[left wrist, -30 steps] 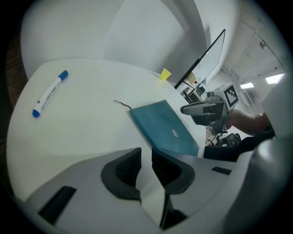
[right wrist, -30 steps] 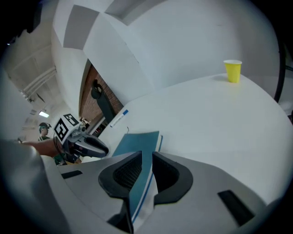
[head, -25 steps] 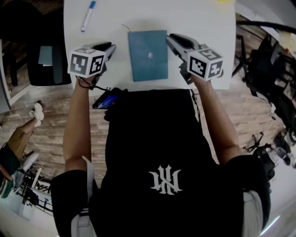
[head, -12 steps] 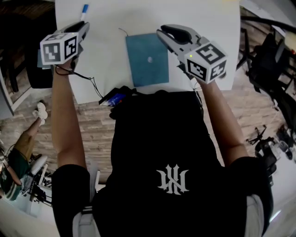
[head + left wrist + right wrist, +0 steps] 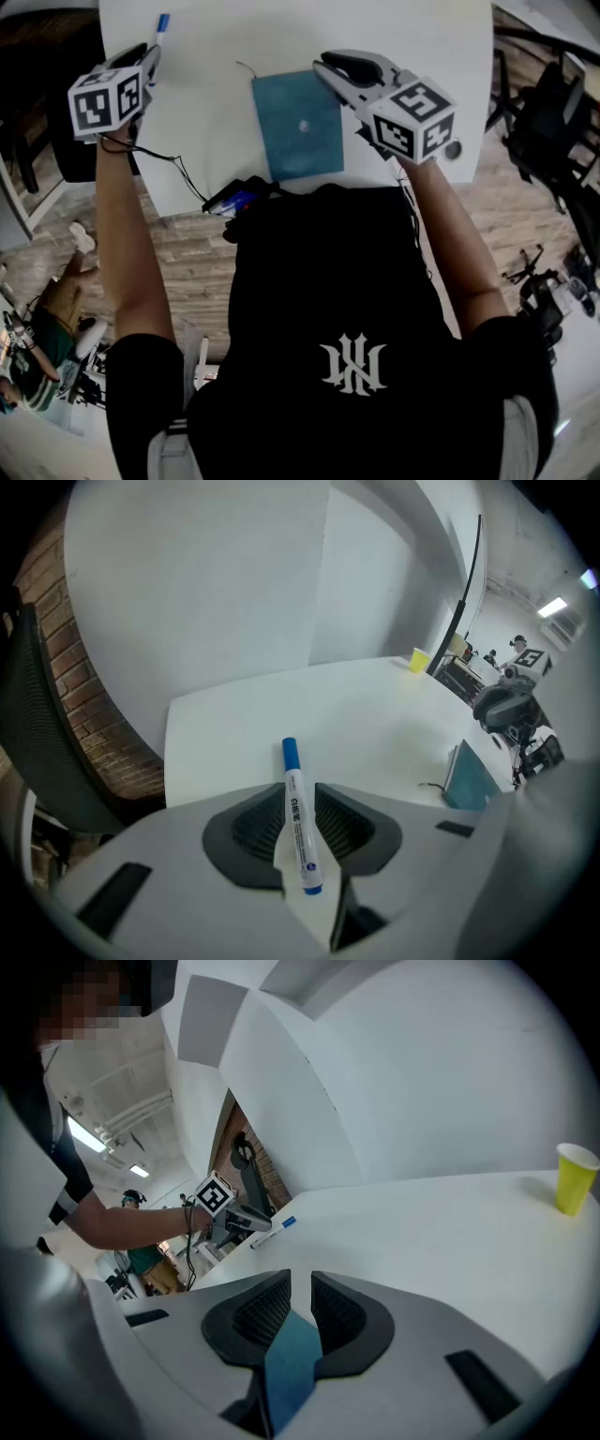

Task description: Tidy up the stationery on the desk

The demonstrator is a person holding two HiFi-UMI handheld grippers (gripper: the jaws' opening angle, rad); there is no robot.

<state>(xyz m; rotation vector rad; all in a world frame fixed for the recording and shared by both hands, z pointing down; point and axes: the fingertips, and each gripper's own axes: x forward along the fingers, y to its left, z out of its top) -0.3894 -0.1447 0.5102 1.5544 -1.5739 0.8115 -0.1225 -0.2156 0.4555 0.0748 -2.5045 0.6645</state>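
1. The left gripper [image 5: 147, 58] hovers at the far left of the white desk [image 5: 394, 28]. Its jaws are apart and have just been opening. The blue-capped marker [image 5: 300, 825] lies flat on the desk, lined up in the gap, and the pads aren't touching it.
2. So this looks like the marker-pickup step. Next move is probably to lower and close on the barrel squarely, since it could roll.
3. The teal notebook [image 5: 298, 127] lies flat mid-desk, near the front edge.
4. The right gripper [image 5: 323, 67] hangs over the notebook's far right corner. Its jaws are only a crack apart and grip nothing.
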